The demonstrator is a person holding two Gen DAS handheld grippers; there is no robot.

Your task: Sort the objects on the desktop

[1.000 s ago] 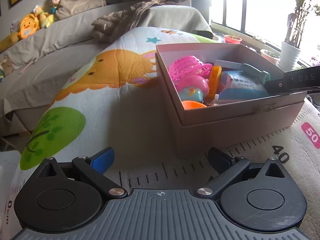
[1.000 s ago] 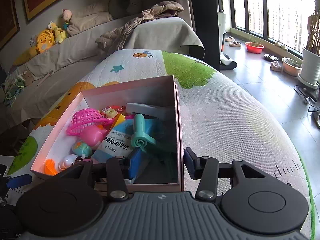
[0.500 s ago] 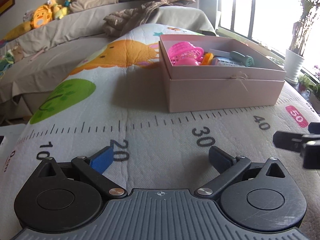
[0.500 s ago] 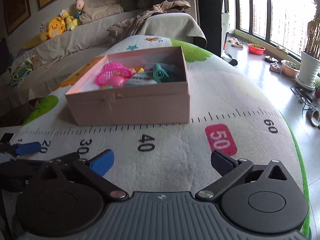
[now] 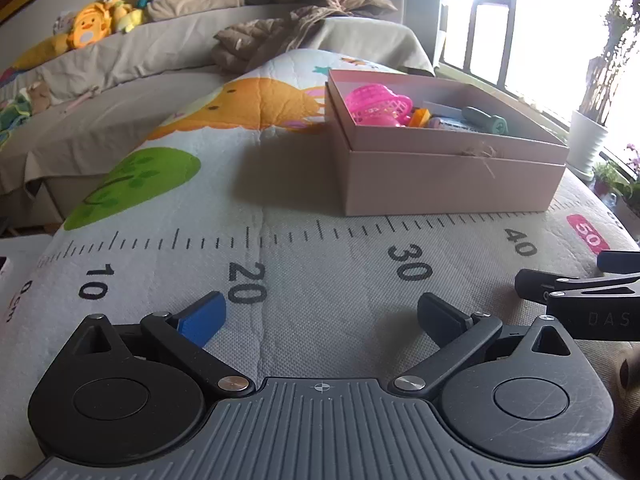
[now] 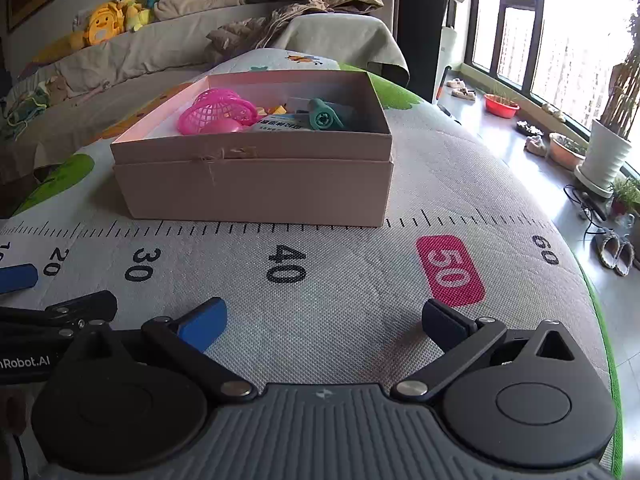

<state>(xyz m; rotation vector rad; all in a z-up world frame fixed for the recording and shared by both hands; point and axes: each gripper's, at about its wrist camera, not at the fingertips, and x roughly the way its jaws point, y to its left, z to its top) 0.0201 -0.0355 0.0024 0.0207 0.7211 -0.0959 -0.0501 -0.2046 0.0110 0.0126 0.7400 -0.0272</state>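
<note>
A pink cardboard box (image 5: 448, 178) stands on the ruler-print mat (image 5: 320, 280); it also shows in the right wrist view (image 6: 256, 192). Inside lie a pink mesh basket (image 6: 216, 112), a teal tool (image 6: 324, 116), a blue-white packet (image 6: 280, 124) and orange bits (image 5: 418, 116). My left gripper (image 5: 320, 314) is open and empty, low over the mat near the 20–30 marks. My right gripper (image 6: 322, 316) is open and empty near the 40–50 marks. Both are well short of the box.
A covered sofa (image 5: 160, 52) with plush toys (image 5: 88, 30) and a crumpled blanket (image 5: 288, 32) lies behind the mat. Potted plants (image 6: 604, 160), slippers (image 6: 614, 254) and a cable are on the floor to the right, past the mat's edge.
Both grippers have pulled back from the box and dropped low over the mat. The right gripper, which was over the box, has opened wider and is empty.
</note>
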